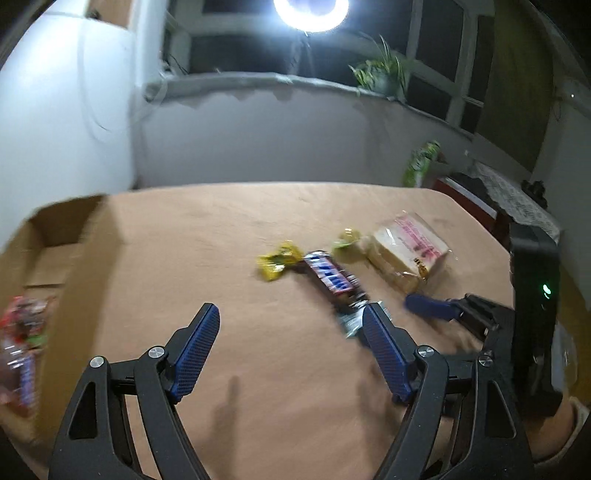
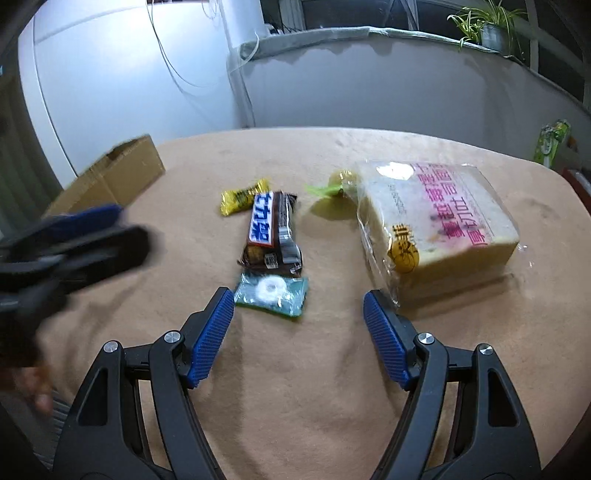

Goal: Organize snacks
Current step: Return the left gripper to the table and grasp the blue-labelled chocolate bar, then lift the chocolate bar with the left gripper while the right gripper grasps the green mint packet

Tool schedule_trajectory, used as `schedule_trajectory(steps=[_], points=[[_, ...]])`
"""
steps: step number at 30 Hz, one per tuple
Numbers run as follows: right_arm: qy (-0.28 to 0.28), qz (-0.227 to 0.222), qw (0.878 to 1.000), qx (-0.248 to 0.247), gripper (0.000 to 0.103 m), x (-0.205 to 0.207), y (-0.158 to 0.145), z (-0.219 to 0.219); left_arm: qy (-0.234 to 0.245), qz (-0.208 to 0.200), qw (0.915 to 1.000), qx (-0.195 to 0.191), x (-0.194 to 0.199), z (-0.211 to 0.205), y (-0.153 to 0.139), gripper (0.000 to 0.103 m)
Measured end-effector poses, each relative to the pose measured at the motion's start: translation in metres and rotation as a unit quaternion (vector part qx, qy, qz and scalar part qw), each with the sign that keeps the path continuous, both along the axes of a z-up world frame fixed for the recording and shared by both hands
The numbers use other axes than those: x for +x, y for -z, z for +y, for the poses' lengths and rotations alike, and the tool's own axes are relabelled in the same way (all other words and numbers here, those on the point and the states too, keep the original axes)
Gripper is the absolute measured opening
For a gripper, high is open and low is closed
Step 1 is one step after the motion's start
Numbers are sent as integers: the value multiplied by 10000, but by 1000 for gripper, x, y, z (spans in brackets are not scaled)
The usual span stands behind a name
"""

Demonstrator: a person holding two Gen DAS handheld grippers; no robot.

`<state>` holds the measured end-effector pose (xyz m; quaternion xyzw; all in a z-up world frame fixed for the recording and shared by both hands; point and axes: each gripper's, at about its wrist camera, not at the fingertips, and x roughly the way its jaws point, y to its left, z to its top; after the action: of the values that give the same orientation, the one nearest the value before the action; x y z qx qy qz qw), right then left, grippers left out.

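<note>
Box (image 1: 62, 254): cardboard, open on top, at the left end of the table (image 1: 229, 229); the right wrist view shows it at the far left, well apart from the loose snacks.
Box contents: blurred red and multicoloured packets (image 1: 22, 354) at the near end (neither kind nor count can be made out); the far end shows bare cardboard floor.
Bread (image 2: 439, 218): sliced loaf in a clear bag with pink print, on the table at the right, outside the box.
Bar (image 2: 271, 229): dark wrapper with a blue-and-white label, lying mid-table, its near end just beside the mint.
Mint (image 2: 272, 290): teal packet with a white ring sweet inside, flat on the cloth, nearest the right gripper.
Yellow candy (image 2: 243, 197): touching the far end of the bar.
Green candy (image 2: 341, 182): small wrapped sweet between the bar and the bread, close to the bag.
Left gripper (image 1: 291, 315): jaws spread, nothing between them, over bare cloth between the box and the snacks.
Right gripper (image 2: 299, 302): jaws spread and holding nothing; the mint lies just ahead of its left finger (contact cannot be told), the bread bag beside its right finger.
Other: potted plant (image 2: 487, 26) on the window ledge.
</note>
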<state>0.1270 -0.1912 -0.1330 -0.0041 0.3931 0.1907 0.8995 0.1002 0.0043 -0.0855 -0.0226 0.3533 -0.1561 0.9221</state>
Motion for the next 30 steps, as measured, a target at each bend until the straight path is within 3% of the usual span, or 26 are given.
schedule_trajectory(steps=[6, 10, 13, 15, 19, 25, 30], points=[[-298, -51, 9993, -233, 76, 2, 2, 16, 107, 659, 9973, -295, 42, -24, 20, 79], [-252, -141, 9991, -317, 47, 2, 2, 21, 205, 876, 9958, -157, 59, -41, 28, 71], [-239, -182, 9993, -215, 33, 0, 2, 17, 286, 999, 9945, -136, 66, -50, 33, 51], [-189, -197, 9995, -130, 25, -1, 3, 13, 242, 927, 9954, 9, 66, -53, 33, 45], [-202, -224, 9995, -60, 22, -4, 4, 12, 217, 842, 9962, -24, 63, -50, 34, 42], [-229, -311, 9992, 34, 12, -15, 4, 4, 192, 741, 9965, -351, 52, -35, 31, 41], [-157, -354, 9992, 109, 6, -29, 4, -9, 59, 431, 9980, -451, 17, -11, 18, 41]])
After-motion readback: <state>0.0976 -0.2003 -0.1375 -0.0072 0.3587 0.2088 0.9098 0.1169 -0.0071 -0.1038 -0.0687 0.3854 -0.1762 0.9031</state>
